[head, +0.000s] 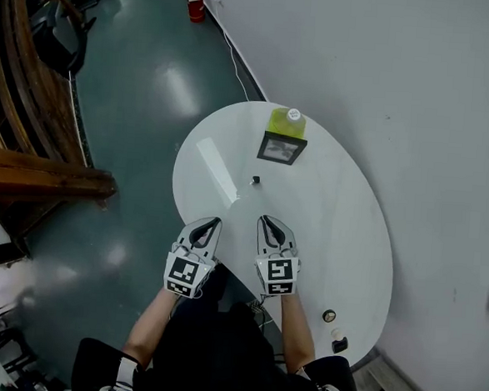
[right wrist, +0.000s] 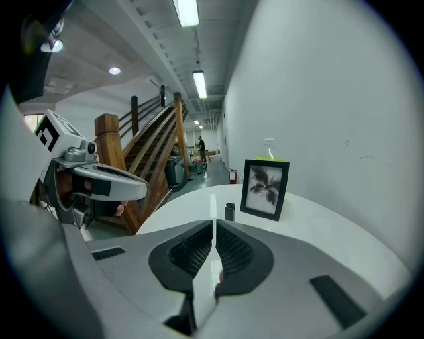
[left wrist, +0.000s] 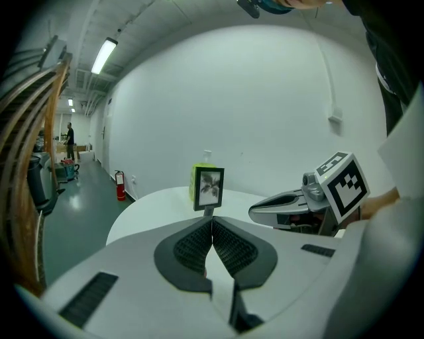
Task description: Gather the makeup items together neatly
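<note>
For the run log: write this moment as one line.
left claw shut, empty | right claw shut, empty | both at near edge of table | small dark item, picture frame, yellow bottle untouched beyond them

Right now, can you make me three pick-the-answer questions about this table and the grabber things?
1. What colour is the table? A red. B white. C black.
2. Where does the yellow-green bottle stand? A in front of the picture frame. B at the table's near edge. C right behind the picture frame.
3. How are the jaws of the right gripper? A shut, with nothing between them. B wide open. C shut on the bottle.

Answers:
1 B: the round top is plain white in every view.
2 C: the head view shows the bottle just beyond the frame, on the side away from the person.
3 A: the right gripper view shows the two pads meeting with nothing held.
</note>
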Motion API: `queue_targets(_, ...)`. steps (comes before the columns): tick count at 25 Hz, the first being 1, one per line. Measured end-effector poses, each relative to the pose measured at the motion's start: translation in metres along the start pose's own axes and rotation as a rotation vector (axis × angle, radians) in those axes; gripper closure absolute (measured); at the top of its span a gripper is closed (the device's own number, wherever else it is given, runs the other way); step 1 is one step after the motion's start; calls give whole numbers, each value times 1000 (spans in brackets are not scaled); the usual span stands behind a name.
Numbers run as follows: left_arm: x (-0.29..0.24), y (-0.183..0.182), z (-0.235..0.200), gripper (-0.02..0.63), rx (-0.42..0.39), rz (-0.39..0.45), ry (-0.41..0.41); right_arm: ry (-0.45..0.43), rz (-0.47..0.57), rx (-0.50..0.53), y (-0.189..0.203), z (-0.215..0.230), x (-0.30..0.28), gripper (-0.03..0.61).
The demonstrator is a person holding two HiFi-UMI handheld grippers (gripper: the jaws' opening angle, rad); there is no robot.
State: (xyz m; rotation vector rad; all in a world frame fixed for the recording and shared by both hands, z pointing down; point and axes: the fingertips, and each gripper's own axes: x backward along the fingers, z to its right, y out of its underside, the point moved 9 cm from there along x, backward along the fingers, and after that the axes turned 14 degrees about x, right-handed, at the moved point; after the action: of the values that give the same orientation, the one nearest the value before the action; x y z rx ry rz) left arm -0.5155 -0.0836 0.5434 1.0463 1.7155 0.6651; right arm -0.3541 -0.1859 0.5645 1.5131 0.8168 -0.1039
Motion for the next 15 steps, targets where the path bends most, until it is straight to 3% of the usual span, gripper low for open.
queue_targets(13, -20, -3, -29, 594, 35, -41, -12, 41, 3, -26, -12, 17, -67, 533)
queue_targets(15, -24, -6, -33, 594, 35, -40, -16, 24, -4, -33, -11, 20, -78, 448)
